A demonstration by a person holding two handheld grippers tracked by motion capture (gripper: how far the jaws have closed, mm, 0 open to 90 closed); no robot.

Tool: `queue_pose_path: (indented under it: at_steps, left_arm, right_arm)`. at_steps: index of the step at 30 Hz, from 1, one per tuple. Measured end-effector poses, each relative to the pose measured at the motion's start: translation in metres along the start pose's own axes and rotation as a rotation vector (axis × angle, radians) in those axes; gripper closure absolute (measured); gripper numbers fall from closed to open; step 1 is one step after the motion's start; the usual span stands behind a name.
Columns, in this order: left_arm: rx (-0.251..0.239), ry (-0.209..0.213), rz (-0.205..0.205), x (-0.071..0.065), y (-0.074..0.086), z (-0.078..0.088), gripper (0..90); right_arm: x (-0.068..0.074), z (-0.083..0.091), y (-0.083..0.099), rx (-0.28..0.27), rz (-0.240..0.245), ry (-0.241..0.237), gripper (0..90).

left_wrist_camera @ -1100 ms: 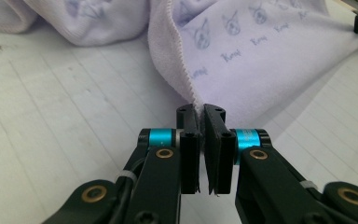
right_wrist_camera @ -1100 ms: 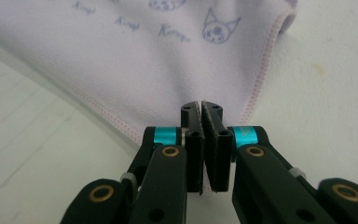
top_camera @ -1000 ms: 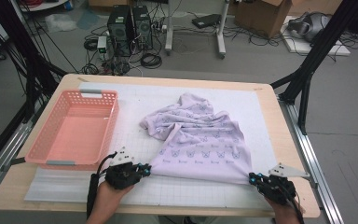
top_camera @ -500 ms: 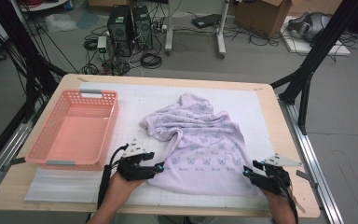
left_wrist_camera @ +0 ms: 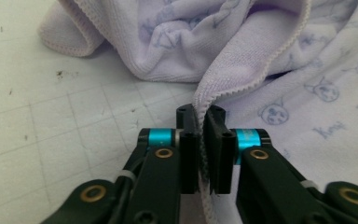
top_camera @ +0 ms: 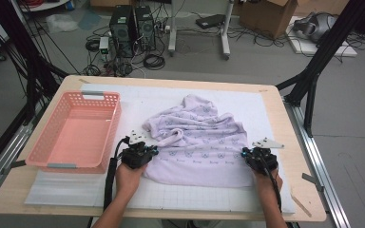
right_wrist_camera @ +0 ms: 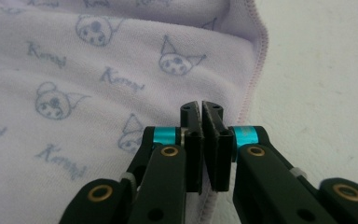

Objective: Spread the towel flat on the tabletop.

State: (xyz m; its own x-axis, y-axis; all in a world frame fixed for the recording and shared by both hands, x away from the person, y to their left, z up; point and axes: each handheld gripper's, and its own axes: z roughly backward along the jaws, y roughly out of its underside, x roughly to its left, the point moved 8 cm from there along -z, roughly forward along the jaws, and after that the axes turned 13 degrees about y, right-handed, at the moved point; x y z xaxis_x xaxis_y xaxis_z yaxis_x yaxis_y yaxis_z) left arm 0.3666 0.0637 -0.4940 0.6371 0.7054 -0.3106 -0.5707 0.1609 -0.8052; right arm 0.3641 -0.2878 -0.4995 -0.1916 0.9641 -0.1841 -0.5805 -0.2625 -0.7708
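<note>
A lilac towel (top_camera: 197,142) printed with small cartoon faces lies rumpled on the white mat, its near half spread flat. My left gripper (top_camera: 146,151) is at the towel's left edge. In the left gripper view its jaws have just been closing and my left gripper (left_wrist_camera: 200,114) is shut on the stitched hem of the towel (left_wrist_camera: 270,56), which rises between the pads. My right gripper (top_camera: 246,154) is at the right edge. Its jaws have also just been closing, and my right gripper (right_wrist_camera: 201,109) pinches the hem of the towel (right_wrist_camera: 98,70).
An empty pink plastic basket (top_camera: 115,124) stands on the left of the table, close to my left hand. The white gridded mat (top_camera: 138,97) covers most of the wooden table (top_camera: 285,123). Computers and cables lie on the floor beyond.
Both hands have moved away from the table's front edge, up along the towel's sides. The jaws stood open half a second ago and are now closed on the hems. The towel's near half lies flatter.
</note>
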Motion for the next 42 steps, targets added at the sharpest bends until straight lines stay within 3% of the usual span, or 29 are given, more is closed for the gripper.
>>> queue_pose_path:
  at_steps: [2,5,7,9,13,16,19,20,22,25,29,35,36,38,40,42]
  left_arm:
    - [-0.024,0.044,0.023,-0.004,0.000,0.007,58.4]
    - [-0.033,0.078,0.006,-0.011,0.006,0.021,50.3]
    - [-0.012,0.111,-0.007,-0.017,0.013,0.028,48.8]
    - [0.030,0.115,-0.048,-0.024,0.022,0.031,48.9]
    - [0.061,0.108,-0.070,-0.028,0.039,0.035,53.6]
    - [0.065,0.078,-0.073,-0.028,0.040,0.037,60.6]
    - [0.070,0.066,-0.069,-0.028,0.045,0.042,80.7]
    - [0.067,0.072,-0.056,-0.029,0.047,0.044,84.8]
    - [0.068,0.073,-0.041,-0.032,0.052,0.051,86.5]
    - [0.066,0.072,-0.033,-0.041,0.063,0.064,86.9]
    - [0.054,0.083,-0.007,-0.056,0.081,0.086,86.8]
    - [0.050,0.114,-0.022,-0.082,0.108,0.109,86.3]
    - [0.033,0.116,-0.036,-0.084,0.107,0.109,82.7]
    - [-0.012,0.096,-0.035,-0.084,0.100,0.107,58.5]
    - [-0.064,0.103,-0.039,-0.085,0.088,0.105,51.2]
    - [-0.081,0.101,-0.053,-0.084,0.076,0.099,48.6]
  right_arm:
    - [0.001,0.005,0.001,-0.012,-0.019,-0.019,77.2]
    - [-0.001,0.020,0.006,-0.048,-0.038,-0.073,67.8]
    - [-0.001,0.031,0.012,-0.048,-0.051,-0.109,62.7]
    - [-0.002,0.040,0.020,-0.033,-0.049,-0.126,59.4]
    - [-0.003,0.052,0.036,-0.006,-0.024,-0.140,57.1]
    - [-0.002,0.055,0.047,0.017,-0.006,-0.134,58.0]
    - [-0.003,0.062,0.052,0.021,0.009,-0.122,63.4]
    - [-0.003,0.064,0.054,0.020,0.020,-0.126,70.6]
    - [-0.001,0.070,0.057,0.027,0.025,-0.152,85.9]
    - [0.004,0.082,0.064,0.037,0.034,-0.154,87.2]
    - [0.011,0.107,0.080,0.048,0.060,-0.192,87.4]
    - [0.019,0.141,0.107,0.055,0.062,-0.239,87.4]
    - [0.020,0.142,0.109,0.051,0.061,-0.238,87.0]
    - [0.020,0.142,0.106,0.035,0.056,-0.235,80.3]
    - [0.019,0.140,0.097,-0.003,0.030,-0.223,66.3]
    - [0.017,0.133,0.086,-0.027,0.019,-0.204,62.0]
